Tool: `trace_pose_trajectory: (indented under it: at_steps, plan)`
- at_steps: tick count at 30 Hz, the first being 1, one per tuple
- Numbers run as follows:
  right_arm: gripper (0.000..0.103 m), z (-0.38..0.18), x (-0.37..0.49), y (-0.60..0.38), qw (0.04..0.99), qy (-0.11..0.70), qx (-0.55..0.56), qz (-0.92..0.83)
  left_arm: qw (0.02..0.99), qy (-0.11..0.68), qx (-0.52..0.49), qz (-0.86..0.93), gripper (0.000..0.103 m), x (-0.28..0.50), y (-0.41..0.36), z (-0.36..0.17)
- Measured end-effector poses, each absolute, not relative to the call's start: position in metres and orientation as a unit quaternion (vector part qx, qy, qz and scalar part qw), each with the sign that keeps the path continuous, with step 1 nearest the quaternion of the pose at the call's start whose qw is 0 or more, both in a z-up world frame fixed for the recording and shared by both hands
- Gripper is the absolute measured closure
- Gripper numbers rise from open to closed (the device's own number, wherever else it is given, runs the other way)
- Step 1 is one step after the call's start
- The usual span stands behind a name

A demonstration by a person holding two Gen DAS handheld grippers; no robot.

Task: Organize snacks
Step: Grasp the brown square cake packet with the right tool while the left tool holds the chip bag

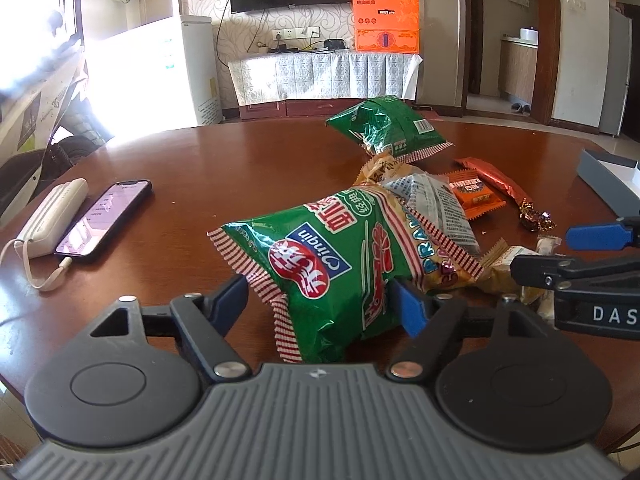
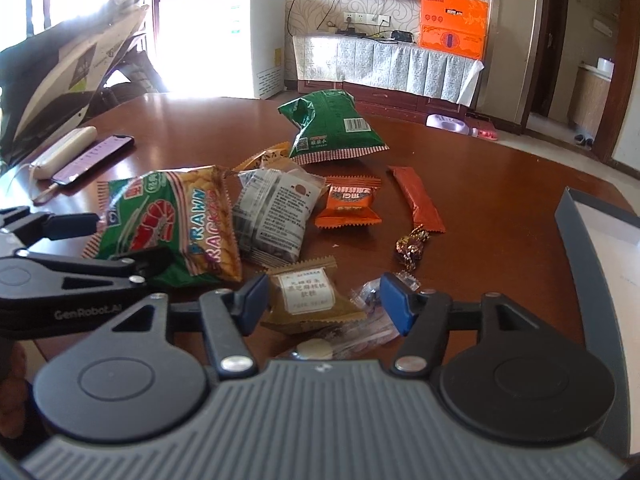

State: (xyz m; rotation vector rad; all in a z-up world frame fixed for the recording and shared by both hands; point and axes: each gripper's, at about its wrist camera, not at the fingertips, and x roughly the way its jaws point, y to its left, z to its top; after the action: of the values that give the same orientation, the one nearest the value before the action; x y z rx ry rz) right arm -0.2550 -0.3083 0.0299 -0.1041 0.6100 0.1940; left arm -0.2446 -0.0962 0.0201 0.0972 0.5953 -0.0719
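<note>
The left claw (image 1: 320, 300) is closed on the near end of the green prawn cracker bag (image 1: 340, 256); its two blue pads press the crinkled bag from both sides, and the bag lies on the brown table (image 1: 200, 160) with its far end pointing away.

The right claw (image 2: 322, 300) stands spread. Between its blue pads lie a small brown snack packet (image 2: 308, 300) and a clear wrapper (image 2: 368, 312), but the pads are not pressing on them. In the left wrist view this claw comes in from the right edge, just beside the prawn bag.

Beyond the prawn bag lies a grey and white printed packet (image 2: 276, 208), touching the bag. To the right of it is an orange packet (image 2: 350, 206), then a long orange-brown bar (image 2: 416, 198), and near the bar's near end a small candy in shiny dark foil (image 2: 410, 248). Further away, apart from the others, a second green bag (image 2: 336, 128) stands crumpled on the table.

On the far left of the table a phone (image 1: 104, 216) lies beside a white power bank (image 1: 56, 216), with a cable joining them. At the right edge is a grey tray (image 2: 576, 232), seen only in part.
</note>
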Motion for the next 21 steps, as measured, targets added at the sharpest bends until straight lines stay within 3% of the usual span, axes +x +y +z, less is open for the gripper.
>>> trace_pose_trajectory:
  at_steps: [9,21]
  plan:
    - [0.041,0.024,-0.248,-0.298,0.94,0.31,-0.065,0.125,0.954,0.295,0.047,-0.02,0.028,-0.242,-0.091,0.02]
    - [0.045,0.01,-0.231,-0.299,0.928,0.339,-0.056,0.145,0.953,0.301,0.038,-0.01,0.021,-0.24,-0.091,0.018]
